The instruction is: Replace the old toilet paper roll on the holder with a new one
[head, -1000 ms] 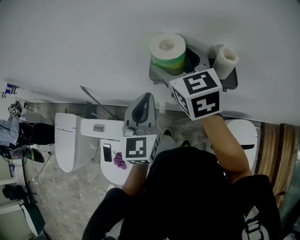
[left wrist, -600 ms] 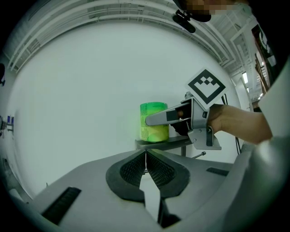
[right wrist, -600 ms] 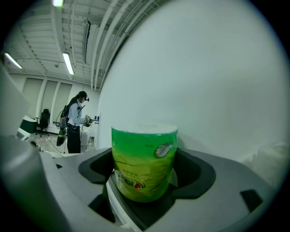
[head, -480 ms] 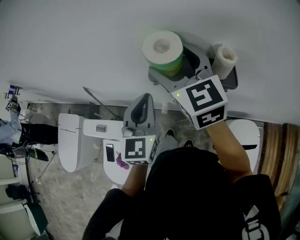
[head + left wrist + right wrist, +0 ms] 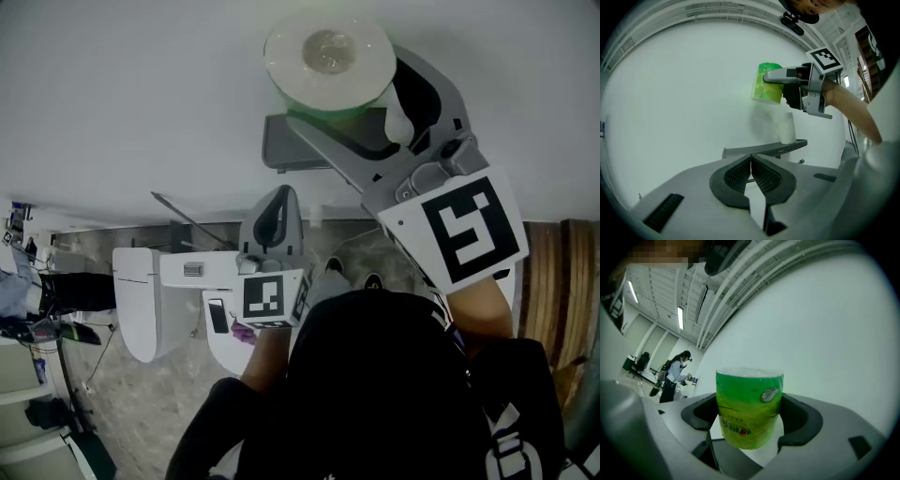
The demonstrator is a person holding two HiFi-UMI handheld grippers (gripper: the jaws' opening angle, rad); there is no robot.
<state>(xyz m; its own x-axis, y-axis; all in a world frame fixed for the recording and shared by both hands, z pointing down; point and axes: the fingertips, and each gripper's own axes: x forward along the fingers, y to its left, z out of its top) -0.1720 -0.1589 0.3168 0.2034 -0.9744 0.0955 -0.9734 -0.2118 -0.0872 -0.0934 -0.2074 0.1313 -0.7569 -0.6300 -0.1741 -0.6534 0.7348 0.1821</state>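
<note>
Right gripper (image 5: pixel 749 420): jaws clamped on green-wrapped toilet roll (image 5: pixel 328 56), high near white wall (image 5: pixel 141 94) | Left gripper (image 5: pixel 751 176): jaws pressed together, empty, lower left | Small white roll (image 5: pixel 787 131): upright on wall shelf (image 5: pixel 759 150), right end

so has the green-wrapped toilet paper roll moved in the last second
Yes. The green-wrapped toilet paper roll, held in the right tongs, has risen up off the dark grey wall shelf, towards the head camera.

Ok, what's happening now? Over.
Right gripper shut on new roll, above shelf. Left gripper shut, empty. Old roll upright on shelf.
</note>
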